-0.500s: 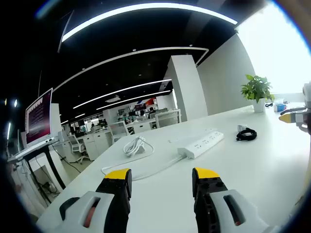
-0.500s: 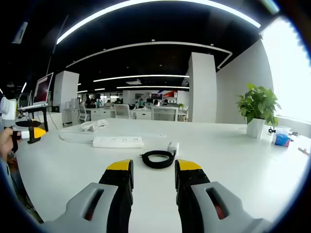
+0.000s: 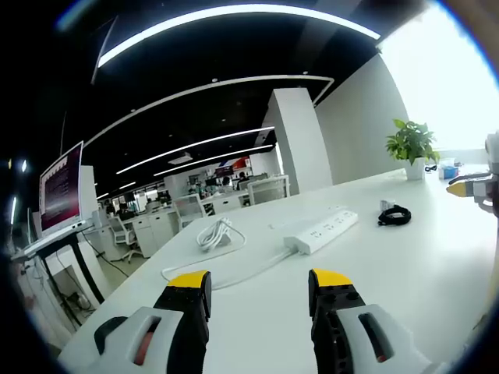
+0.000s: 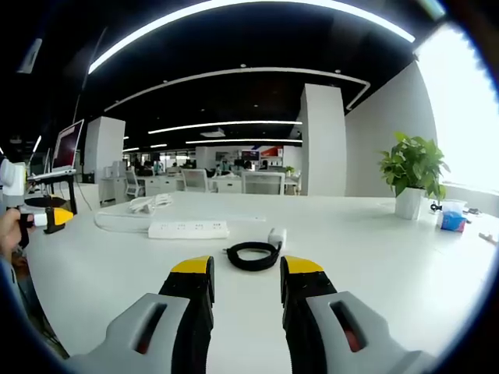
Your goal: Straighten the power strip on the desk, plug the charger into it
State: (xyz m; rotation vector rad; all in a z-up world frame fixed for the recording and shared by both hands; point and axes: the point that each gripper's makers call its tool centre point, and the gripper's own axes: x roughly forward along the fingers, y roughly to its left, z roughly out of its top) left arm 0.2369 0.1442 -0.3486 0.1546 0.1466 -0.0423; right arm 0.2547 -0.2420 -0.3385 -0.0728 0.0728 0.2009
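Note:
A white power strip (image 3: 323, 232) lies at an angle on the white desk (image 3: 405, 273), its white cord (image 3: 226, 274) running left to a coiled bundle (image 3: 216, 232). In the right gripper view the power strip (image 4: 189, 228) lies ahead and to the left. The white charger (image 4: 277, 235) with its coiled black cable (image 4: 251, 255) rests just beyond my right gripper (image 4: 245, 277), which is open and empty. From the left gripper view the charger and cable (image 3: 394, 214) sit to the right of the strip. My left gripper (image 3: 257, 287) is open above the desk, short of the strip.
A potted plant (image 4: 414, 178) in a white pot and a small blue box (image 4: 451, 224) stand at the desk's far right. A monitor (image 3: 62, 190) on a stand is at the left. The other gripper (image 4: 43, 216) shows at the left edge.

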